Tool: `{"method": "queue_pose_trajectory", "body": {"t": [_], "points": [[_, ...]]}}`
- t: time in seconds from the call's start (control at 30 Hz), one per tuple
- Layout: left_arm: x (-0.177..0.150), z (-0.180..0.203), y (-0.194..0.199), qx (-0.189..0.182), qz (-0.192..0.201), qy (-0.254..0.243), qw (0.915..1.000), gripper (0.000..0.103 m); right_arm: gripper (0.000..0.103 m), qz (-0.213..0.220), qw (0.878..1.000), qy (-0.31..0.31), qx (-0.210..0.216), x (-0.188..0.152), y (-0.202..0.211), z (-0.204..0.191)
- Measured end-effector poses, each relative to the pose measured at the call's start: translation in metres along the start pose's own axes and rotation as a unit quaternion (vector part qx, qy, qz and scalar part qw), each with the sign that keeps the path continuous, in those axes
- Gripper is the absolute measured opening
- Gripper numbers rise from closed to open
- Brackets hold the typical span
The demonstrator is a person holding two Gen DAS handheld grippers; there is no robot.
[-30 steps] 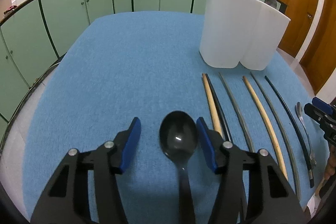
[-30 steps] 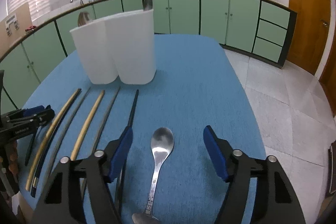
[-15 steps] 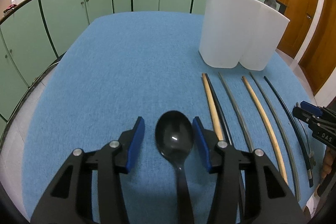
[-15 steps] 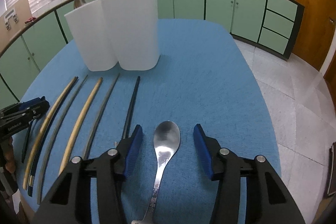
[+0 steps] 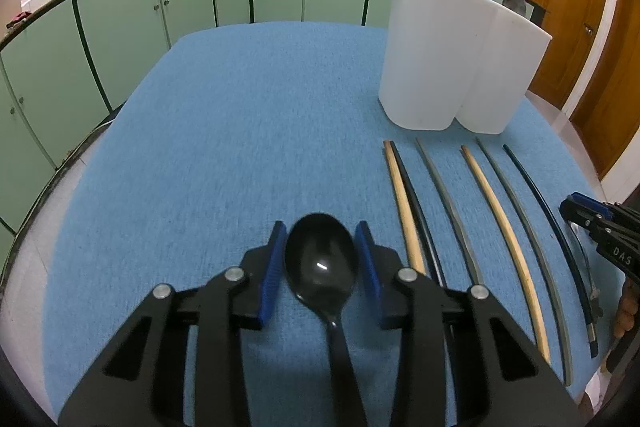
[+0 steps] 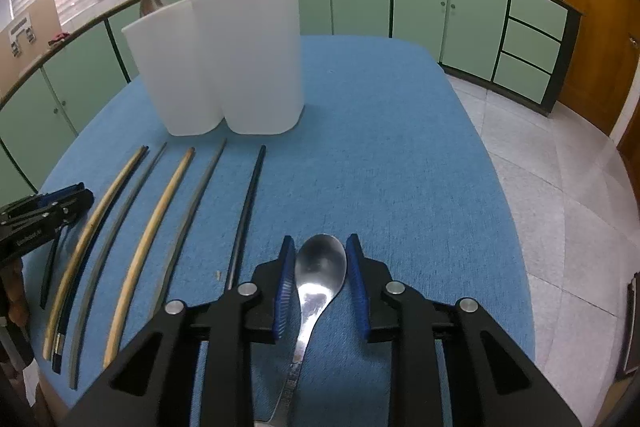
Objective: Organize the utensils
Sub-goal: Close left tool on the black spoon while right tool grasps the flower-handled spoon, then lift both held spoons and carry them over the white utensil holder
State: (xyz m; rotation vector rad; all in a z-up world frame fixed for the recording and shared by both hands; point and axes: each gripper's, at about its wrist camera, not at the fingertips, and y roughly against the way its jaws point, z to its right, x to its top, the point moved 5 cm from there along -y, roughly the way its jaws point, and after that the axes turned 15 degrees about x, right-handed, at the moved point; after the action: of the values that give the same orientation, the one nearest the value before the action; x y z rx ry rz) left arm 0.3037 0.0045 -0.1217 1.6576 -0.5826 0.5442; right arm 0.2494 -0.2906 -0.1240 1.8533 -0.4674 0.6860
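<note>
Left hand-held gripper (image 5: 320,259): closing around the black spoon (image 5: 320,263); its bowl sits between the blue pads, not yet squeezed.
Black spoon: flat on the blue tabletop (image 5: 240,147), handle toward 6 o'clock, easy to pinch.
Sticks (image 5: 496,227): in a row at 3 o'clock of it, waiting.
White holder (image 5: 448,59): at 1 o'clock, where things likely go.
Right hand-held gripper (image 6: 320,267): closing around the silver spoon (image 6: 320,267), not gripped yet.

Readable only: white letters "DAS" on the black body of the right gripper (image 5: 600,227), seen from the left wrist view.
</note>
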Motion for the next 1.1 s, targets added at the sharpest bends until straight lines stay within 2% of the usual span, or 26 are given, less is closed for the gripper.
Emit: {"method": "queue_pose_trajectory", "body": {"t": [0.33,0.5,0.8,1.1], "points": [[0.0,0.004,0.002,-0.004,0.004,-0.003,1.0,0.034,0.026,0.006,1.0,0.005,-0.006,-0.001,0.001,-0.003],[0.002,-0.001,0.012,-0.007,0.019,0.007,0.9998,0.033,0.026,0.037,0.999,0.014,0.001,0.002,0.018,-0.006],[0.024,-0.014,0.051,-0.024,0.086,0.042,0.9952,0.033,0.026,0.104,0.993,0.046,0.004,0.027,0.06,-0.022],[0.053,-0.017,0.085,-0.043,0.168,0.069,0.9825,0.033,0.026,0.147,0.987,0.057,0.009,0.052,0.08,-0.03]]}}
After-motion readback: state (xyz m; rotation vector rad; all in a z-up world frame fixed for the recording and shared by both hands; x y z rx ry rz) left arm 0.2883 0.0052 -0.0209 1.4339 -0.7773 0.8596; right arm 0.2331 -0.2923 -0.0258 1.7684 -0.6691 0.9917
